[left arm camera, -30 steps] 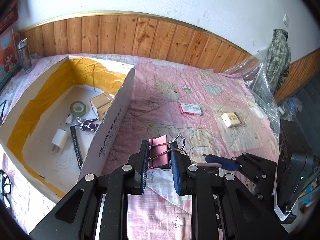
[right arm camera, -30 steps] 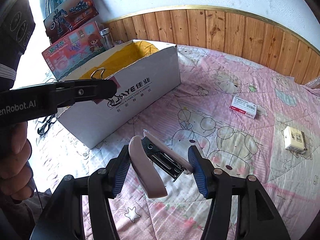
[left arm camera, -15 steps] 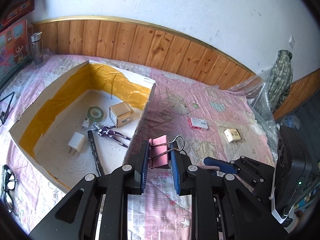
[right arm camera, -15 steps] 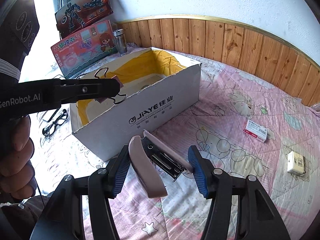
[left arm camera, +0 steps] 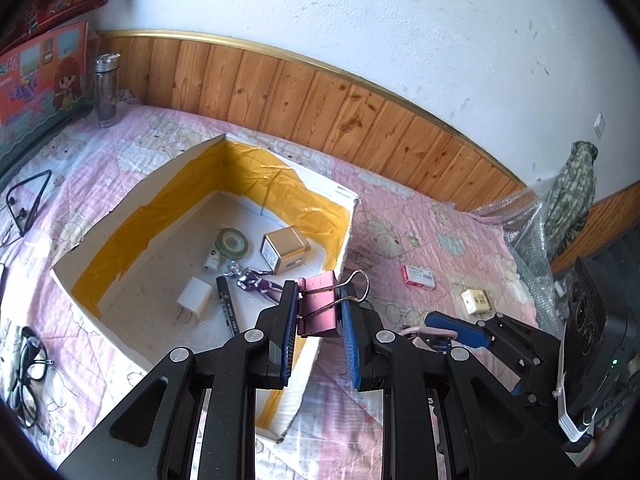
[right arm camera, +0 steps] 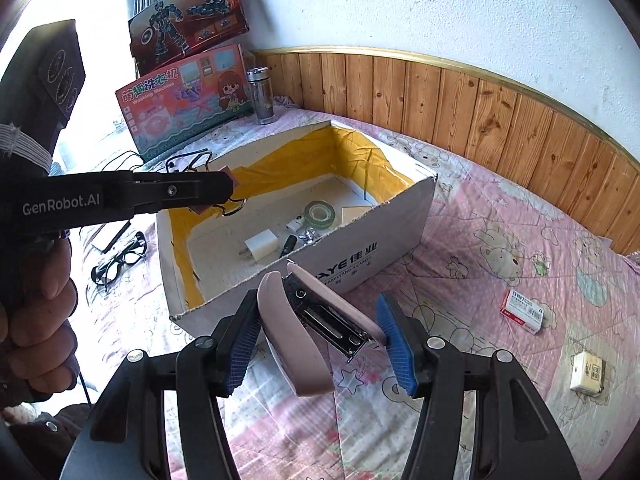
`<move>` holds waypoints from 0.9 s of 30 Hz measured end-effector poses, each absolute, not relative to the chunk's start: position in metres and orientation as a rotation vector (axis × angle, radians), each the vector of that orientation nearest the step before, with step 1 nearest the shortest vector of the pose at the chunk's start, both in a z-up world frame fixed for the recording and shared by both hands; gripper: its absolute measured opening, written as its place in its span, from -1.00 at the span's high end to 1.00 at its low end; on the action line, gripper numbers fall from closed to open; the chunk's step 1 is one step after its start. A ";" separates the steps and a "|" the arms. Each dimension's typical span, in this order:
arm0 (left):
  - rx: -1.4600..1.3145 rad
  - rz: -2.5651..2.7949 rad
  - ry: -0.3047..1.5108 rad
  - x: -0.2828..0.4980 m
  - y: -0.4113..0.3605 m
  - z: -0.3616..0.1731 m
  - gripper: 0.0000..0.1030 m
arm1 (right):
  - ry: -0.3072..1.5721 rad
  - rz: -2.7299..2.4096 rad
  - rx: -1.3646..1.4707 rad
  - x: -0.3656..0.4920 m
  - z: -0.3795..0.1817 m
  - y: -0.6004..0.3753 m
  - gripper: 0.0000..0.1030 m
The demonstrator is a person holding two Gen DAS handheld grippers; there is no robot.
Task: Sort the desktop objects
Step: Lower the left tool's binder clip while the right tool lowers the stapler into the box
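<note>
A white plastered wall [left arm camera: 400, 32], scuffed and speckled in places, rises above a band of knotty pine wainscoting [left arm camera: 360, 120] capped with a gold-coloured trim strip [right arm camera: 480, 66]. Below it spreads a bed covered in a pink quilted sheet [right arm camera: 520, 240] printed with cartoon bears. A small white wall switch [left arm camera: 599, 121] sits on the plaster at the right. Bright daylight floods in from the upper left of the right wrist view, washing out that corner.

Pink binder clip [left arm camera: 318, 307] with wire handles clamped between the left gripper [left arm camera: 318, 334] pads, pale pink stapler [right arm camera: 316, 326] gaping open, wedged slantwise across the right gripper [right arm camera: 318, 344], white yellow-taped cardboard box [right arm camera: 360, 256] just beyond both
</note>
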State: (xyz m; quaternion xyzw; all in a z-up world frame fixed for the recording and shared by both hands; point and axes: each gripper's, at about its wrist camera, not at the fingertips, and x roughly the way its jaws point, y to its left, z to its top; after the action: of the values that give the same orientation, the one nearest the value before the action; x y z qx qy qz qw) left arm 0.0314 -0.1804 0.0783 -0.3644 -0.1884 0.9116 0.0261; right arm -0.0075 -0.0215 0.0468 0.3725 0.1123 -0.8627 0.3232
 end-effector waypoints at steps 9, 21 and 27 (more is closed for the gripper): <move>-1.154 2.830 -0.671 0.025 -0.214 0.071 0.58 | 0.331 -2.241 0.943 -0.020 0.059 -0.050 -0.15; -1.235 2.829 -0.740 0.011 -0.240 0.050 0.58 | 0.408 -2.199 0.916 -0.038 0.066 -0.089 -0.15; -1.305 2.817 -0.764 0.004 -0.252 0.037 0.58 | 0.466 -2.180 0.925 -0.050 0.064 -0.106 -0.15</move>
State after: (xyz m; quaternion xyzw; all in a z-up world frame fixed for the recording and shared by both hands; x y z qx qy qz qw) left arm 0.0037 -0.2518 0.0366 -0.4080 -0.2389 0.8807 -0.0278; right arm -0.0501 -0.1061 0.0643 0.3580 0.1805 -0.8441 0.3560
